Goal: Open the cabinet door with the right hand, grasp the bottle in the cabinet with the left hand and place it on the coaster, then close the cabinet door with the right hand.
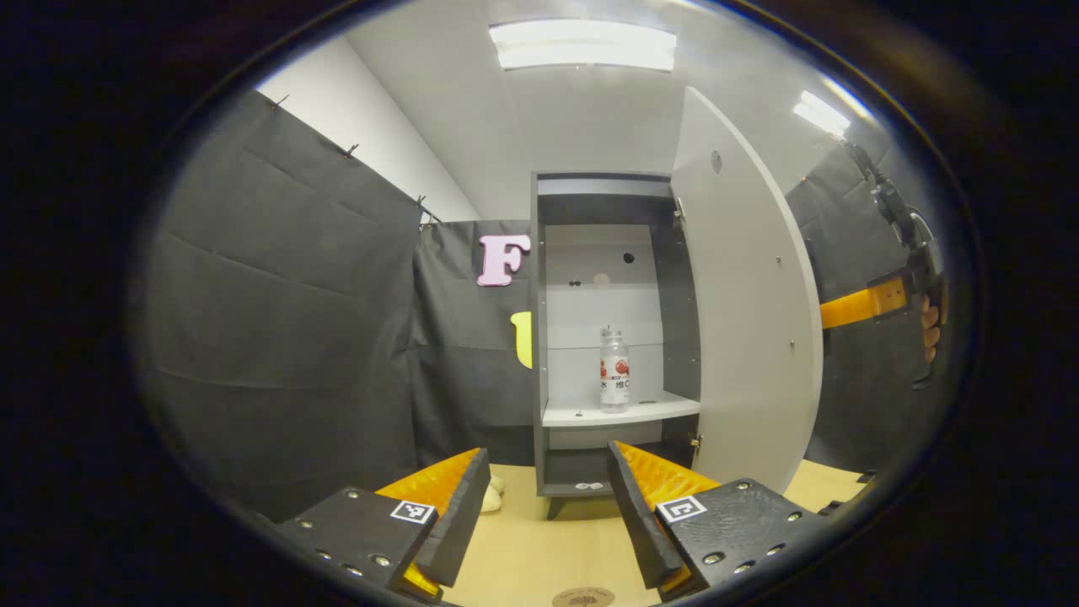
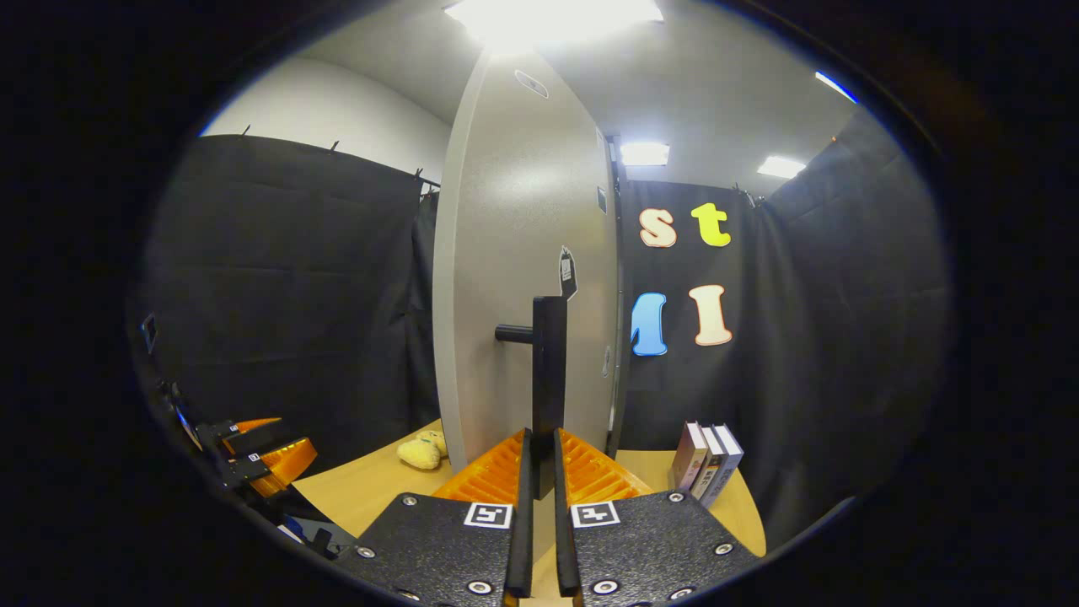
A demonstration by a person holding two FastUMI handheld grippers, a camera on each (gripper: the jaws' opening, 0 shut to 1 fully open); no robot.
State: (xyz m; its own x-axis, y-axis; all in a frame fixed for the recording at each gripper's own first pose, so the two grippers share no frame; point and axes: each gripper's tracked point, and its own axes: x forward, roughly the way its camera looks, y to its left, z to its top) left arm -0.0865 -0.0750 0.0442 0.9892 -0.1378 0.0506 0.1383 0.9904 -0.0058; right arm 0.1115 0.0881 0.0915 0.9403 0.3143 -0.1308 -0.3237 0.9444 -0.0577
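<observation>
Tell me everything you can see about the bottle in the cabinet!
The bottle is small, clear plastic as it looks, with a cap on top and a red-and-white label round its middle. It stands upright on the white shelf inside the open cabinet. Nothing else touches it; the left gripper is open and well short of it.

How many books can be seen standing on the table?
3. The books stand upright side by side on the table, right of the open cabinet door. More may be hidden.

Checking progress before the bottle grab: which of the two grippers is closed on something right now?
The right gripper: its fingers pinch the cabinet door's black handle. The left gripper is open and empty, aimed at the bottle on the shelf.
</observation>
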